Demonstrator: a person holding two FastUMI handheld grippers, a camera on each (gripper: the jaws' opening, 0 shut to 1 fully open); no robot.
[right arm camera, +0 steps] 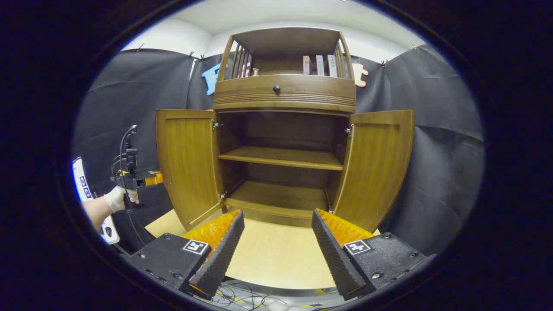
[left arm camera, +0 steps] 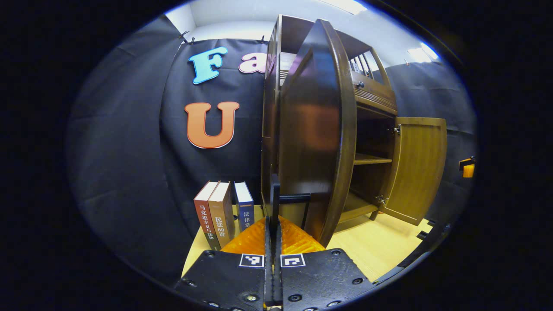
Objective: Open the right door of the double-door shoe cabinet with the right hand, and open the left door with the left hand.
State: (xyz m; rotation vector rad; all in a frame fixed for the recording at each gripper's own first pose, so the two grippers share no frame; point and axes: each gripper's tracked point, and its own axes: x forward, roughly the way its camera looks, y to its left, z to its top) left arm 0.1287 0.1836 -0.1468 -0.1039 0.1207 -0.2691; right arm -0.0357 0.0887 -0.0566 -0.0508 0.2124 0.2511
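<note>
My left gripper [left arm camera: 273, 242] has fingers pressed together, level beside the swung-out left door [left arm camera: 317, 129], my right gripper [right arm camera: 276, 242] sits fingers wide apart facing the shoe cabinet [right arm camera: 283, 95], both doors open, right door [right arm camera: 376, 164] included.

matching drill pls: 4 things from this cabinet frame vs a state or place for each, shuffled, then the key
Things:
1. left gripper
2. right gripper
3. left door
4. books

States or places:
A. fingers spread apart
B. standing upright on the table beside the cabinet
C. fingers closed together
D. swung open, inner panel showing

Pairs: 1-C, 2-A, 3-D, 4-B
</note>
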